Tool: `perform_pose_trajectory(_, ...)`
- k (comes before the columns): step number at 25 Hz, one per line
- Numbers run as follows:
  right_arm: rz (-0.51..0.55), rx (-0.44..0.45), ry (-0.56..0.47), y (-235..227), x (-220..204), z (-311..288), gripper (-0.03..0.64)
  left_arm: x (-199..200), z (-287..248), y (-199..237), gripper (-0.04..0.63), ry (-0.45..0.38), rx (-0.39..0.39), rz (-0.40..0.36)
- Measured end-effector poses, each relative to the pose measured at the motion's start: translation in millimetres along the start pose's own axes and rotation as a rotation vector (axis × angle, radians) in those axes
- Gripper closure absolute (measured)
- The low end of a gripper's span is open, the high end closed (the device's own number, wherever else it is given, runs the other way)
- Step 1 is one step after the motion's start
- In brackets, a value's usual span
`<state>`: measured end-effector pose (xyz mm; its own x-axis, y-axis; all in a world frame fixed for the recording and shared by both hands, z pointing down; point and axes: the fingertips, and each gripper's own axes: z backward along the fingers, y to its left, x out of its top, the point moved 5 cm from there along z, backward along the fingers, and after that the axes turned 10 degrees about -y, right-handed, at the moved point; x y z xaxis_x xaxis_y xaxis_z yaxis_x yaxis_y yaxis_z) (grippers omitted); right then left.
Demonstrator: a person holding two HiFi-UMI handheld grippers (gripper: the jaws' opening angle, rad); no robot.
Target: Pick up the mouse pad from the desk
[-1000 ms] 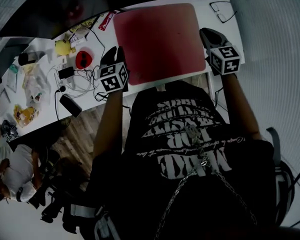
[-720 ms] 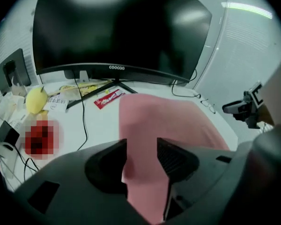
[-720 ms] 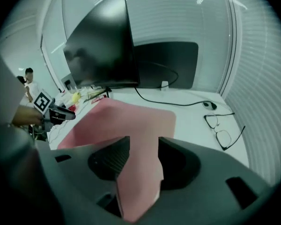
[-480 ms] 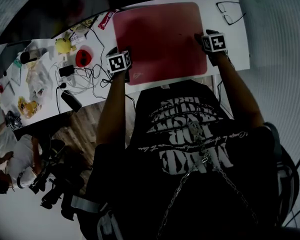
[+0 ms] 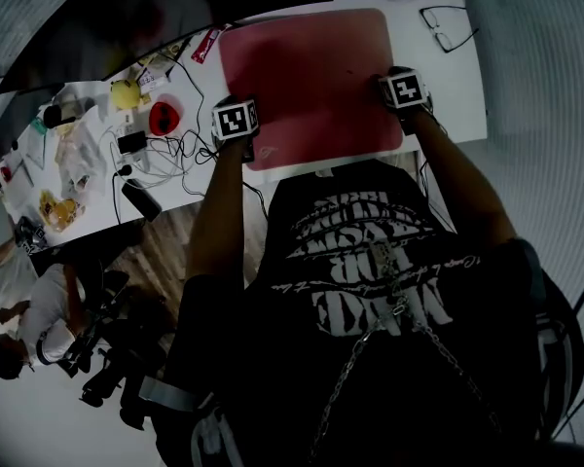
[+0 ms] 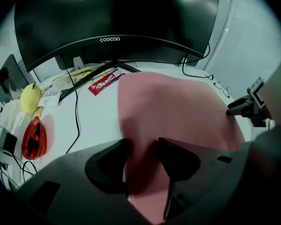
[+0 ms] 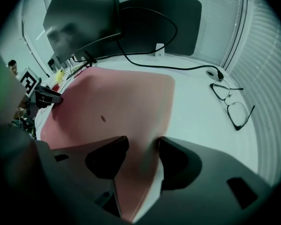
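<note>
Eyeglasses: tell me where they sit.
In the head view the eyeglasses lie on the white desk, just right of the far corner of the mouse pad.

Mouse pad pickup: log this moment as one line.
mouse pad: on desk | left gripper: jaws closing, astride pad's left edge | right gripper: open, astride right edge

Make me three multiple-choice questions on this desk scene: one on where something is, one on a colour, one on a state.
1. Where do the glasses lie?
A: right of the pad. B: on the pad. C: left of the pad.
2. What colour is the pad?
A: green. B: pinkish red. C: black.
3. How do the right tongs stand?
A: shut on the glasses. B: shut, empty. C: apart, astride the pad's edge.

Key:
1 A: they rest on bare white desk beyond the pad's right edge.
2 B: both gripper views show it so.
3 C: the right gripper view shows a gap with the pad's edge in it.
</note>
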<state>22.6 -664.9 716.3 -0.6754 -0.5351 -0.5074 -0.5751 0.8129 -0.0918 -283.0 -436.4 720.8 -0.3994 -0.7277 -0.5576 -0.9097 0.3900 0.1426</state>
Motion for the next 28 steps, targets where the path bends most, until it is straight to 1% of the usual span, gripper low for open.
perform_pose_trajectory(1,0.001,-0.01,0.008,-2,-1,1,0.41,0,0,-2,0.39,0.012,-0.011,0.009)
perform_pose_trajectory(2,-0.002,-0.013,0.016,-3,-2,2,0.437,0,0,-5,0.422,0.022,-0.03,0.024)
perform_pose_trajectory(4,-0.027,0.022,0.018,6,-1,5,0.536,1,4,-12,0.524,0.026,-0.071,0.044)
perform_pose_trajectory(5,-0.042,0.046,0.011,14,0,10,0.554,1,9,-16,0.532,0.019,-0.081,0.039)
perform_pose_trajectory(6,-0.059,0.071,-0.002,20,1,17,0.555,2,16,-20,0.534,0.003,-0.091,0.033)
perform_pose_trajectory(8,-0.108,0.132,-0.048,29,5,42,0.555,8,39,-29,0.534,-0.046,-0.132,0.05)
perform_pose_trajectory(10,-0.142,0.212,-0.116,39,15,77,0.555,18,74,-40,0.534,-0.098,-0.187,0.071)
perform_pose_trajectory(12,-0.152,0.263,-0.17,49,25,118,0.555,31,115,-50,0.534,-0.154,-0.221,0.055)
perform_pose_trajectory(15,-0.109,0.287,-0.266,61,49,177,0.555,54,173,-59,0.532,-0.255,-0.227,0.004)
perform_pose_trajectory(18,-0.057,0.322,-0.368,73,80,234,0.555,80,226,-64,0.532,-0.358,-0.224,-0.024)
perform_pose_trajectory(21,-0.001,0.339,-0.451,79,111,283,0.555,110,271,-69,0.534,-0.442,-0.234,-0.05)
perform_pose_trajectory(24,0.041,0.328,-0.517,80,130,314,0.555,129,301,-71,0.534,-0.503,-0.256,-0.061)
perform_pose_trajectory(28,0.047,0.327,-0.556,77,143,336,0.555,141,326,-72,0.534,-0.541,-0.278,-0.067)
